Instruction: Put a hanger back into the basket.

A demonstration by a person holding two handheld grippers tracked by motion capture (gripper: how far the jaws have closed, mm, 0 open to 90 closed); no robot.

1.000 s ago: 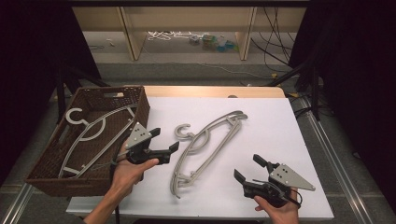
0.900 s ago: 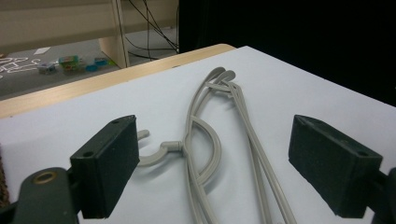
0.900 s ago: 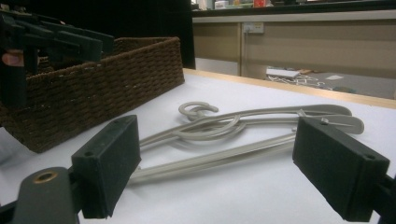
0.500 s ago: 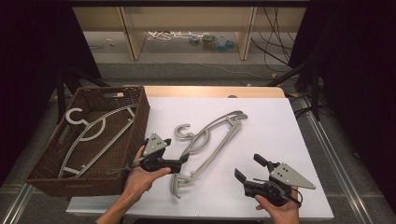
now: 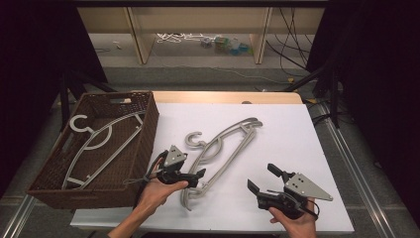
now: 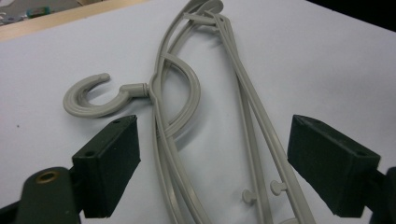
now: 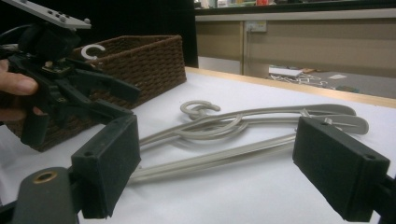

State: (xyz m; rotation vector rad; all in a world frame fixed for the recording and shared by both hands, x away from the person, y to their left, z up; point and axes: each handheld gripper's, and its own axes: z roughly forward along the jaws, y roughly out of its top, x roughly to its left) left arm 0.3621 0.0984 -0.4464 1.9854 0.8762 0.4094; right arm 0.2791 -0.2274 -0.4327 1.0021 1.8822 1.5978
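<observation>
Two grey plastic hangers (image 5: 223,146) lie stacked at a slant in the middle of the white table (image 5: 297,129), hooks (image 6: 88,99) toward the basket. My left gripper (image 5: 198,177) is open at their near end, and the hangers' arms (image 6: 163,140) run between its pads (image 6: 112,158) in the left gripper view. My right gripper (image 5: 262,178) is open near the front right edge, apart from the hangers (image 7: 233,126), with nothing between its pads (image 7: 109,163). From there I see the left gripper (image 7: 70,88) in a hand.
A brown wicker basket (image 5: 148,119) stands at the left of the table with another grey hanger (image 5: 99,144) lying in it. Wooden shelving (image 5: 198,29) and cables sit on the floor beyond the table's far edge.
My left gripper has moved right, from beside the basket to the near end of the stacked hangers. The right gripper has stayed where it was.
</observation>
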